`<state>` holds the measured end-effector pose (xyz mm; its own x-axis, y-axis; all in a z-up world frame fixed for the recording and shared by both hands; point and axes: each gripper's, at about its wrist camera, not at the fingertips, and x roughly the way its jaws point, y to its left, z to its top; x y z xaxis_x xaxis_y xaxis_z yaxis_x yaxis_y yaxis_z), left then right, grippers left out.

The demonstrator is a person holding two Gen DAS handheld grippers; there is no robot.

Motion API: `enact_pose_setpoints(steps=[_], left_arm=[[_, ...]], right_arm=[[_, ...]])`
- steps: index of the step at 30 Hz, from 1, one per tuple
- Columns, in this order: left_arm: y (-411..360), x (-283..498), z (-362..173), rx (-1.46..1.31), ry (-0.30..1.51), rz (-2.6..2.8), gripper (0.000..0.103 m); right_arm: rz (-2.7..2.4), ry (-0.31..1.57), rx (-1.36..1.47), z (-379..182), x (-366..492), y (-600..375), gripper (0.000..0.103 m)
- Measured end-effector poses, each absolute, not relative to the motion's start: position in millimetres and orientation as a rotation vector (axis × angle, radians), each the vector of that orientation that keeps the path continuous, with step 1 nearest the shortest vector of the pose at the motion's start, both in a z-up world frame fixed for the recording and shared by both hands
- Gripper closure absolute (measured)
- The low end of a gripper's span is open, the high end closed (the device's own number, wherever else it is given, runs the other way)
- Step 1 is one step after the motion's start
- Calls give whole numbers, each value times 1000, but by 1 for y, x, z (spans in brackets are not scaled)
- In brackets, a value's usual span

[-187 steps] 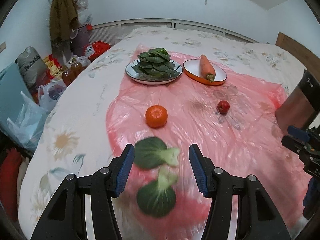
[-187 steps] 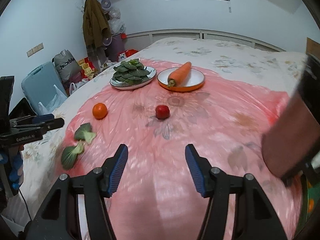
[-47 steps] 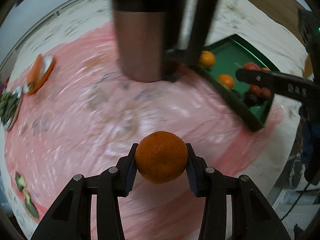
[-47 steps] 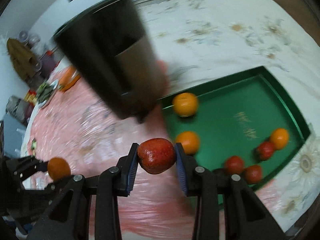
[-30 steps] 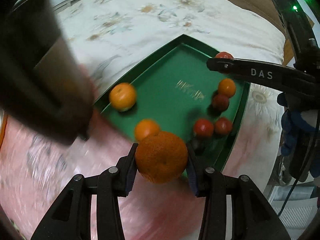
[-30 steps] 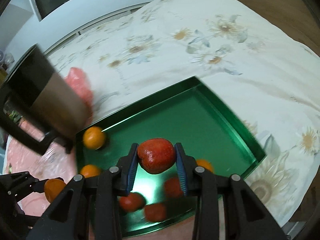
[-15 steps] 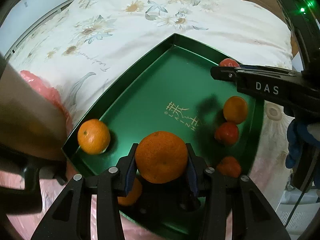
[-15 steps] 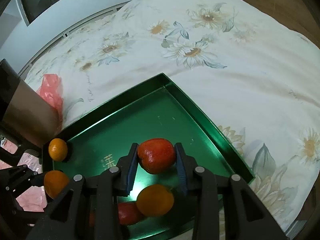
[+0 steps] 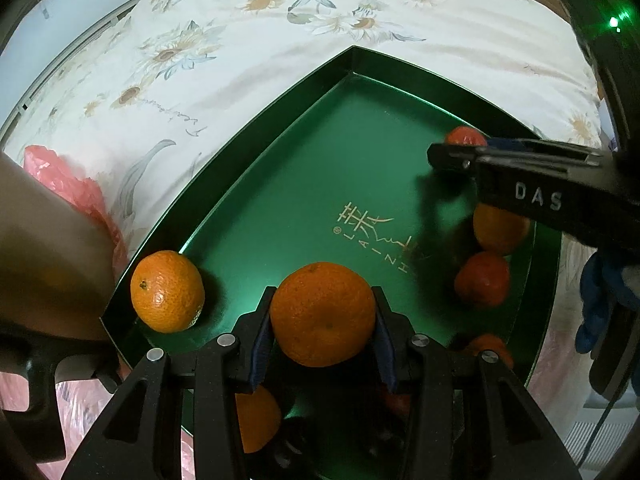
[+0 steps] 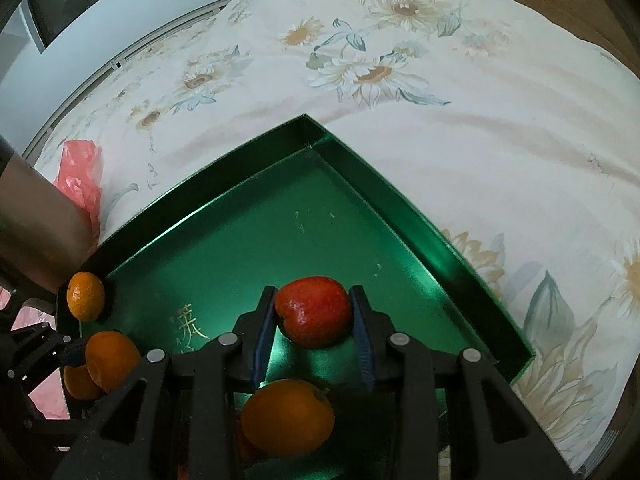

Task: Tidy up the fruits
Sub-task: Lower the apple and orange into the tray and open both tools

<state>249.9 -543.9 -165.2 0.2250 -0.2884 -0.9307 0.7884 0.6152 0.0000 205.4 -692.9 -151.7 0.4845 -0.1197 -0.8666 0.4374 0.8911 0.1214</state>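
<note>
**Two fruits poised over the green tray**

The left gripper (image 9: 323,354) pinches a mandarin (image 9: 323,314) between its blue pads, and the right gripper (image 10: 313,350) is clamped on a small red fruit (image 10: 313,311). Both point steeply down over the green tray (image 10: 420,224).

To set them down well, I'd lower each until the fruit nearly touches the tray floor, then ease the pads apart; round fruit dropped from height will likely roll. In the left wrist view, the bare patch around the gold lettering (image 9: 376,228), at 12 o'clock from the mandarin, looks the safest spot. Loose fruit lies close by: an orange (image 9: 167,297) at 9 o'clock by the tray wall, and another orange fruit (image 10: 287,422) right under the right gripper at 6 o'clock, so aim away from it.

The tray sits on a sunflower-print bedspread (image 10: 400,80), soft and slightly rumpled. Pink plastic sheet (image 10: 78,176) bunches at 10 o'clock.
</note>
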Motion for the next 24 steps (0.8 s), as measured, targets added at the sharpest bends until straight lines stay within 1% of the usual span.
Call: enact_pose_setpoints(steps=[11,12,13,14,15,17,20,24], left_arm=[[-542,248,-166,541,1103,-790,64],[-541,248,-166,540,1104,-790,64],[-540,247,-166,542,1103,-788,64],[-540,247,-166,543,1102,-788,63],[-540,247,-164,543,1098,-788,63],[-538,246,-161,539,1085,-791,62],[-535,243,-155,529,1064,-795,56],[-527,238,-148,511,1049,-804,54]], right_arm=[[-368,1021,308,-154,202,-685,67],[-370,1022,306,-154,202,-684,61],[-370,1022,306,-153,201,-684,51],[-371,1023,306,-153,201,-683,34],[-375,1023,300,-153,200,-681,30],[-375,1023,296,-152,199,-679,30],[-378,1023,286,-151,196,-676,28],[-389,1010,275,-145,192,-671,19]])
